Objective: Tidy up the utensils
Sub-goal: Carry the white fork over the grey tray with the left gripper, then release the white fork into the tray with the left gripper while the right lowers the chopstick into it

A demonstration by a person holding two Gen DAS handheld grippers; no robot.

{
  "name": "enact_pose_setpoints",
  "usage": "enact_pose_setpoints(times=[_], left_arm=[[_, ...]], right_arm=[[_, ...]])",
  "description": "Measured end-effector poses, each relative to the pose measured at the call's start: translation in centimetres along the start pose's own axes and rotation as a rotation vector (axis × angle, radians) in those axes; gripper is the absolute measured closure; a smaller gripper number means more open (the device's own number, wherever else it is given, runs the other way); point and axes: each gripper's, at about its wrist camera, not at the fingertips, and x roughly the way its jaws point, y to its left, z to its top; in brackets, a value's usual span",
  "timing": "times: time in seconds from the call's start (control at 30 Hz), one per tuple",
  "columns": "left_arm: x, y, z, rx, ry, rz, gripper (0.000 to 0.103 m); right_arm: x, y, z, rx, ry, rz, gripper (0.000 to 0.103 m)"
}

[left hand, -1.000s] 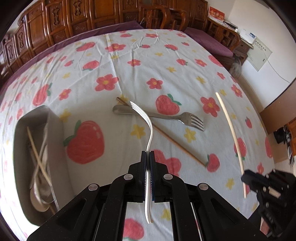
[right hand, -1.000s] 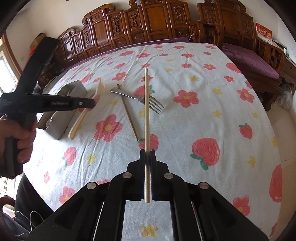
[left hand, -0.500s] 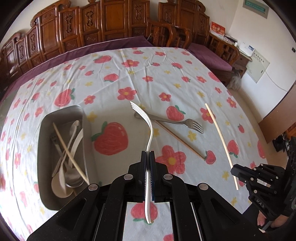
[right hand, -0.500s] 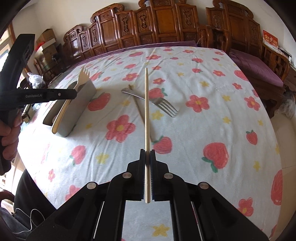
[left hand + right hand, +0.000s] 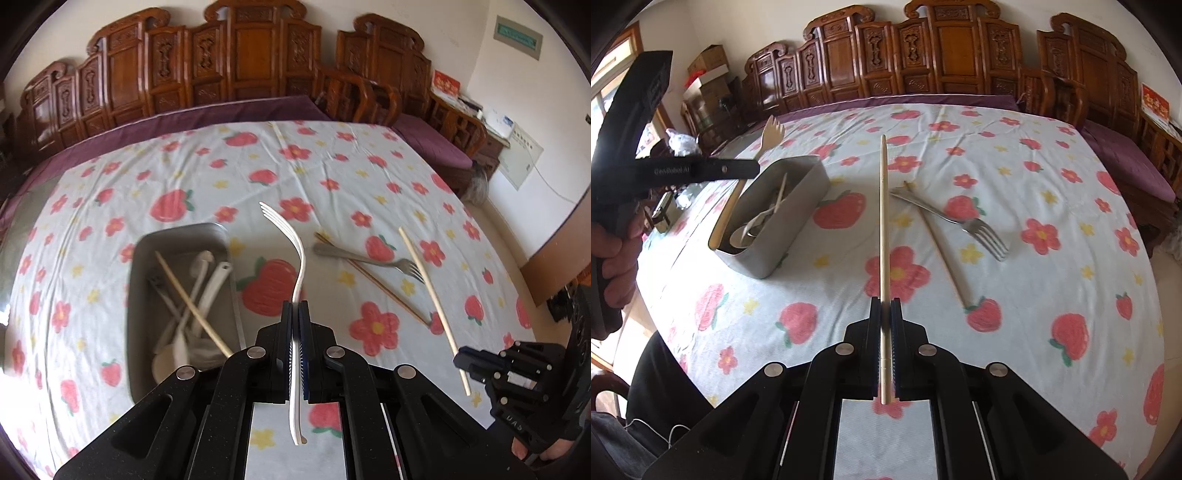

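Observation:
My left gripper [image 5: 295, 314] is shut on a white plastic fork [image 5: 291, 243], held in the air, tines up, just right of the grey metal tray [image 5: 140, 295]. The tray holds several utensils: white spoons and a pale chopstick [image 5: 192, 306]. My right gripper [image 5: 885, 314] is shut on a pale chopstick [image 5: 883, 221], held above the cloth; it also shows in the left wrist view [image 5: 432, 306]. A metal fork [image 5: 956, 221] and a brown chopstick [image 5: 938, 247] lie crossed on the cloth, right of the tray [image 5: 798, 206].
The round table carries a white cloth [image 5: 332, 173] with strawberries and flowers. Carved wooden chairs [image 5: 960, 48] ring its far side. The person's hand [image 5: 613, 254] holds the left gripper at the left of the right wrist view.
Both grippers have risen and pulled back, each with its utensil still held. The left gripper now views the tray from higher, more of its inside showing. The utensils on the cloth have not moved.

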Motion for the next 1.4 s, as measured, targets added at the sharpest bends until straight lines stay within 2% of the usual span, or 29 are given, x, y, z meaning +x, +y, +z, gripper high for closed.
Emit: enact_pose_setpoints(times=[0.23, 0.63, 1.03, 1.1, 1.23, 1.4], left_arm=[[-1.1, 4.1, 0.1, -0.056, -0.027, 0.017, 0.100], [0.3, 9.5, -0.4, -0.118, 0.000, 0.038, 0.100], [3.0, 11.7, -0.5, -0.150, 0.028, 0.035, 0.100], [3.0, 12.0, -0.6, -0.154, 0.026, 0.037, 0.100], [2.3, 12.6, -0.8, -0.152, 0.015, 0.036, 0.090], [0.8, 13.4, -1.2, -0.136, -0.013, 0.049, 0.090]], right_arm=[[0.6, 3.1, 2.2, -0.050, -0.006, 0.006, 0.097], [2.6, 8.4, 5.3, -0.114, 0.007, 0.040, 0.097], [3.9, 11.5, 7.7, -0.157, 0.021, 0.056, 0.097], [4.3, 11.9, 7.9, -0.163, 0.026, 0.059, 0.097], [5.2, 12.6, 8.3, -0.166, 0.035, 0.067, 0.097], [6.9, 13.5, 9.0, -0.148, 0.053, 0.091, 0.097]])
